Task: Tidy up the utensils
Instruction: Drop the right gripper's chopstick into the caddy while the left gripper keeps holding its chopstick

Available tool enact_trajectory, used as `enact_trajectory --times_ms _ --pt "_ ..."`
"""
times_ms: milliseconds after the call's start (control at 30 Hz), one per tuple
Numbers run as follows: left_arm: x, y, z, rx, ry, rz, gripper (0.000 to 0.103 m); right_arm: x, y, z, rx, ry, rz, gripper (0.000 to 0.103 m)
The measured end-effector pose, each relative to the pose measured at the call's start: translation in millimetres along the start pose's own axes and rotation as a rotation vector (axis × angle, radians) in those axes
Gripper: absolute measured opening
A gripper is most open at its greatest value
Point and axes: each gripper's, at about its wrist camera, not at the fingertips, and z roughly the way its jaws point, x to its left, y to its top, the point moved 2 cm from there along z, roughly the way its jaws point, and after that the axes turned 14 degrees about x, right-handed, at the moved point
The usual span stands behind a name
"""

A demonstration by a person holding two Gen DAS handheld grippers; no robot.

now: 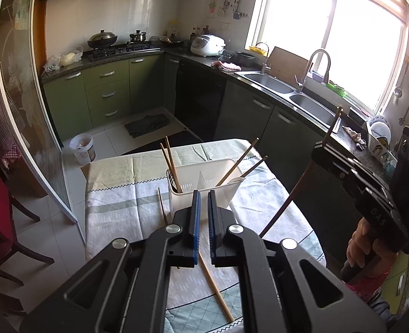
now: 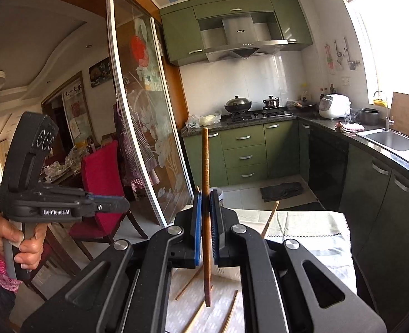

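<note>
The right gripper [image 2: 205, 208] is clenched on a long dark-brown wooden chopstick [image 2: 205, 166], pinned between its blue pads and standing nearly upright, the lower tip hanging just above the cloth-covered bench [image 1: 115, 194]. In the left wrist view that same chopstick [image 1: 298, 188] slants well to the right of the white plastic divided utensil holder [image 1: 204, 180], so it is not yet over any compartment.

The left gripper [image 1: 202, 208] grasps nothing; its jaws stand slightly parted, hovering just in front of the holder's near wall. The holder already carries 2 pale chopsticks [image 1: 169, 163] leaning in its left compartment and 2 more in its right [image 1: 237, 163], beside what looks like a white spoon [image 1: 236, 179]. Loose pale bamboo chopsticks [image 1: 215, 285] lie on the bench.

Risks, as I judge them:
- The grip sits on a narrow round shaft, so the chopstick could pivot or slip during the swing across.
- A low tip might catch the holder's rim and tip the light plastic holder over.
- The leaning chopsticks crowd the right compartment, and a descending tip could knock them out.
</note>
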Motion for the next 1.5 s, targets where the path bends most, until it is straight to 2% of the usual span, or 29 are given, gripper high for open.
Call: enact_trajectory --times_ms 167,267,367,500,700,867,967,1033,1167,1200,1300,1500 --pt "11 -3 21 0.044 -0.005 -0.026 0.005 -9 40 14 -0.086 -0.01 0.042 0.007" --pt "22 -9 33 0.076 0.003 -0.048 0.005 -15 65 31 -0.143 -0.053 0.072 0.007" --pt "37 -17 48 0.119 0.011 -0.078 0.005 -24 82 62 -0.121 -0.098 0.098 0.007" --pt "61 -28 76 0.189 0.007 -0.132 0.005 -31 83 101 -0.056 -0.183 0.094 0.007" --pt "83 -37 112 0.264 -0.01 -0.195 0.005 -38 73 135 0.002 -0.24 0.082 0.007" --pt "93 -41 128 0.301 -0.007 -0.229 0.005 -37 63 152 0.046 -0.252 0.075 0.007" --pt "97 -42 136 0.322 0.004 -0.249 0.005 -36 60 156 0.063 -0.242 0.075 0.015" --pt "100 -41 144 0.342 0.0 -0.27 0.005 -32 56 148 0.051 -0.231 0.071 0.017" --pt "107 -37 168 0.394 -0.008 -0.322 0.006 -22 39 110 -0.004 -0.176 0.053 0.019" --pt "109 -35 176 0.406 -0.012 -0.34 0.007 -19 30 97 -0.015 -0.168 0.044 0.023" --pt "113 -28 200 0.437 -0.023 -0.372 0.009 -16 -7 64 -0.026 -0.134 0.027 0.025" --pt "123 -6 238 0.413 0.014 -0.414 0.013 -33 -100 17 0.016 -0.072 0.096 0.025"
